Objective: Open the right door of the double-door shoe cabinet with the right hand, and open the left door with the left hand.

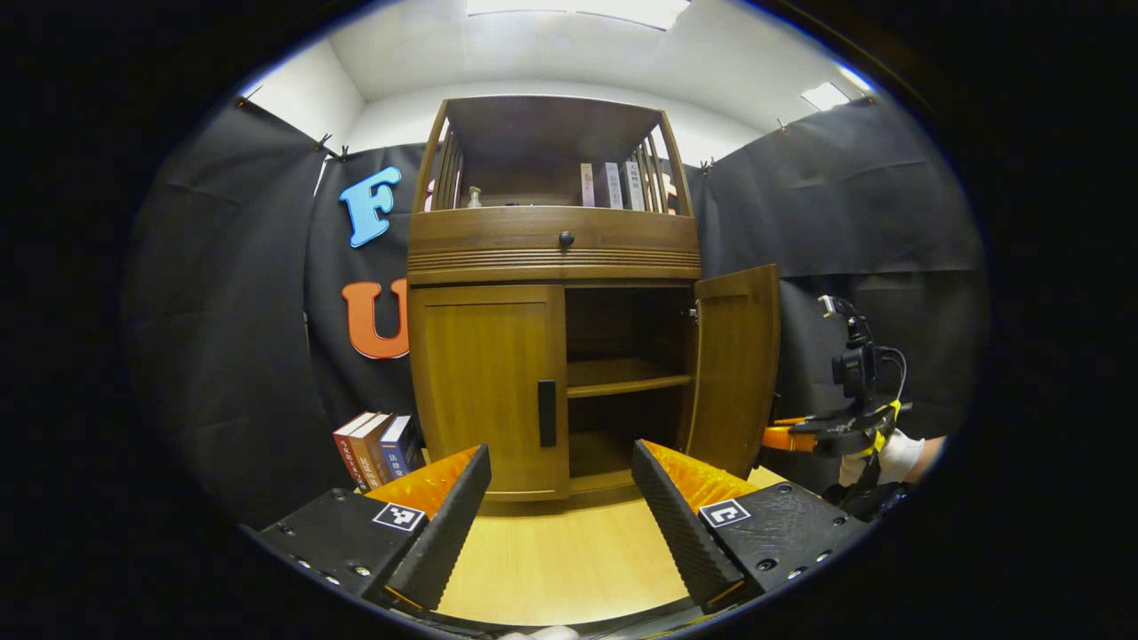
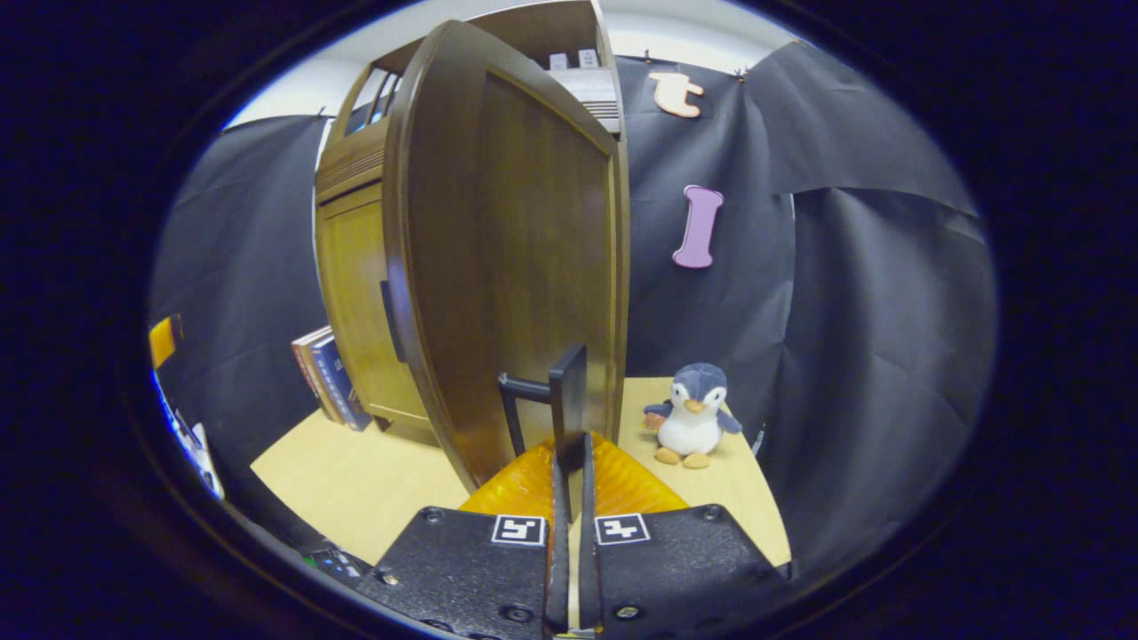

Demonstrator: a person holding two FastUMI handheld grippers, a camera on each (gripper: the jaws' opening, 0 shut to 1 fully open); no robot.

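In the left gripper view, the left gripper [image 1: 562, 480] hangs above the table [image 1: 569, 560] with its fingers spread wide and nothing between them. Straight ahead of it stands the shoe cabinet [image 1: 553, 293]. The left door [image 1: 487, 391] is shut, and its dark handle [image 1: 547, 413] sits just above and between the fingertips, a little way beyond them and not touched. The right door [image 1: 734, 364] is swung open to the gripper's right, so the inner shelf [image 1: 627, 373] can be seen. Further right, a gloved hand [image 1: 893, 458] holds the right gripper [image 1: 787, 437] at the outer face of that open door. To the gripper's left, a few books [image 1: 375, 449] lean beside the cabinet.

In the right gripper view, the right gripper [image 2: 569, 458] has its fingers drawn nearly together, clamped on the plate of the right door's handle [image 2: 556, 400]. The open right door [image 2: 507, 258] rises directly in front of it. Beyond the door's edge to the gripper's left is the closed left door [image 2: 356, 311], with books [image 2: 324, 373] near its foot. To the gripper's right, a toy penguin [image 2: 692, 415] stands upright on the table [image 2: 356, 480], close to the black cloth.
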